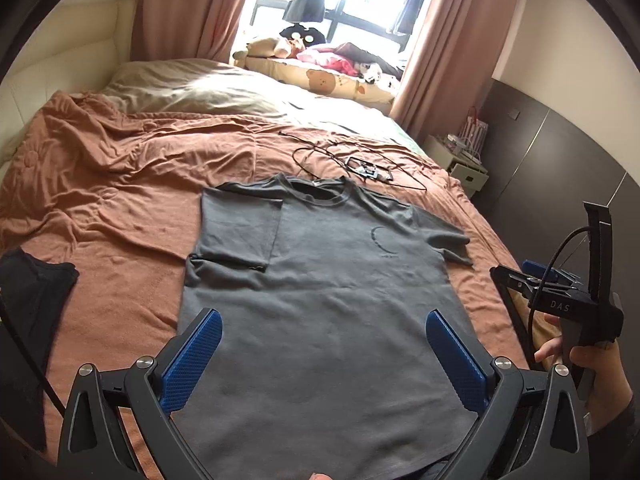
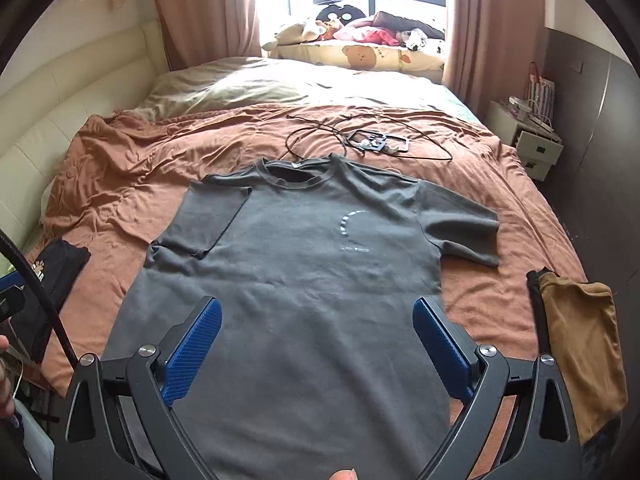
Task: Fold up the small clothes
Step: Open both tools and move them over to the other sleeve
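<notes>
Grey tee (image 1: 320, 280) lies flat, front up, on the bed's rust-brown blanket (image 1: 120, 200), collar (image 1: 316, 188) at the far end, hem nearest the cameras. Its sleeve on the left of the view (image 1: 240, 236) is folded in over the chest; the other sleeve (image 1: 444, 240) is spread out flat on the blanket. Curved print (image 2: 352, 224) sits on the chest. Left tongs (image 1: 324, 340) spread wide, holding nothing, above the tee's lower half, blue pads (image 1: 192, 360) on either side of it in view. Right tongs (image 2: 316, 328) likewise spread and empty, over the lower middle of the tee. In the left wrist view the right tool's body shows at the right edge, gripped by a hand (image 1: 592, 364), off the side of the tee. Black garment (image 1: 32, 292) lies on the blanket to the left, apart from the tee; in the right wrist view it carries a small paw print. Mustard-brown garment (image 2: 580, 340) lies at the right edge of the bed, with something dark just at its near side. Past the collar: a loose black cable (image 2: 360, 136) and a small dark frame-like object (image 2: 380, 144), not touching the tee as far as I can tell. Farther back: a beige pillow area (image 2: 240, 84), plush toys (image 2: 304, 30) on the window ledge, pink curtains (image 2: 200, 8), a white nightstand (image 2: 528, 144) on the right.
</notes>
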`<state>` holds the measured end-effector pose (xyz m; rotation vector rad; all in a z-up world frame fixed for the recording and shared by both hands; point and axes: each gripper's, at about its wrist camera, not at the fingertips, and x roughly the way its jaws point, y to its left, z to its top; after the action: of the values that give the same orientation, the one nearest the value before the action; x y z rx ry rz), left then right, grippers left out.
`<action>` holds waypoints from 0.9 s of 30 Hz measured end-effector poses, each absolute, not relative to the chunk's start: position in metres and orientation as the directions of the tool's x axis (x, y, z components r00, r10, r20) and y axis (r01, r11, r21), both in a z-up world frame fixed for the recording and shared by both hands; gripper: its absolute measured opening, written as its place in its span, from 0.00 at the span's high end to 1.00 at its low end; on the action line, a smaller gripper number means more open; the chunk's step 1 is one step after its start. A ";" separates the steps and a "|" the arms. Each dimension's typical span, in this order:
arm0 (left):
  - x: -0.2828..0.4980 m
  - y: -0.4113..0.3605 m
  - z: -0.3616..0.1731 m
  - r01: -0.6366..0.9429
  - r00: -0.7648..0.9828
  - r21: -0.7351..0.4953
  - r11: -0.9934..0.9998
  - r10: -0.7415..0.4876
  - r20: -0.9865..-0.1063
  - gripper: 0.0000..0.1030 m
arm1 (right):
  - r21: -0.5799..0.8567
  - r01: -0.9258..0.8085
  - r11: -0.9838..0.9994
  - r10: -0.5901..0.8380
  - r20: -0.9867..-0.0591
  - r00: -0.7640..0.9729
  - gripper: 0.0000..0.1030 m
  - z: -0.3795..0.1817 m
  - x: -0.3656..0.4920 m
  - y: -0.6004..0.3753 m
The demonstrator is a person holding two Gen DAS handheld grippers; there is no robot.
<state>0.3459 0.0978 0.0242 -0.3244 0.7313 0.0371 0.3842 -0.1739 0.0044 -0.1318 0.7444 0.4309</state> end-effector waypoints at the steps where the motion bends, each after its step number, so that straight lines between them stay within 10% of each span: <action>1: 0.346 0.093 0.026 -0.137 0.748 -0.285 0.949 -0.089 -0.657 0.00 | 0.032 -0.417 0.908 0.326 -0.680 0.657 0.07 0.006 0.384 -0.180; 27: 0.451 -0.014 0.022 0.044 0.712 -0.312 0.949 -0.249 -0.657 0.00 | 0.164 -0.262 0.951 0.296 -0.731 0.615 0.07 -0.038 0.485 -0.290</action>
<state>0.4514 -0.0138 0.0223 -0.2841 0.7636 -0.1651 0.4854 -0.2899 -0.0383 0.0428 0.8500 0.3211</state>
